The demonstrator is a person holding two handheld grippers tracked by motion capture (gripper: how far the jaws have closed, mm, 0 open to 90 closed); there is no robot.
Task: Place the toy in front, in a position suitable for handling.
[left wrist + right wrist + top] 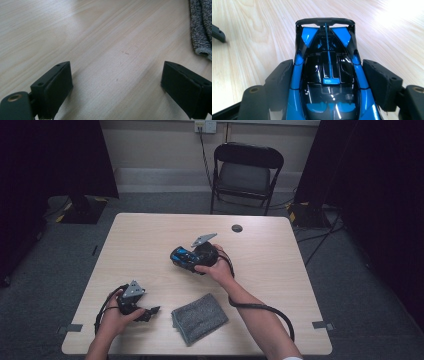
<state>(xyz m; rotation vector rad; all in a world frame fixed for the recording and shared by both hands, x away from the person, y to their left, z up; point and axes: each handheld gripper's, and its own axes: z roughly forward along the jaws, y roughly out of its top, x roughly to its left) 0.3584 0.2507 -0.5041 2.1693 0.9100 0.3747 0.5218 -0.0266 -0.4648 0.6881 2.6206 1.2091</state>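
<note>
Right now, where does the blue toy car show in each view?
High view: blue toy car at table centre, clamped in the right tool.
Right gripper view: car fills the middle, between both jaws.
Left gripper view: not in it.
Shared landmark: pale wooden table.

Dim high view with dark corners; glare whitens the table (402, 12) in the right gripper view; close jaws look soft
</note>
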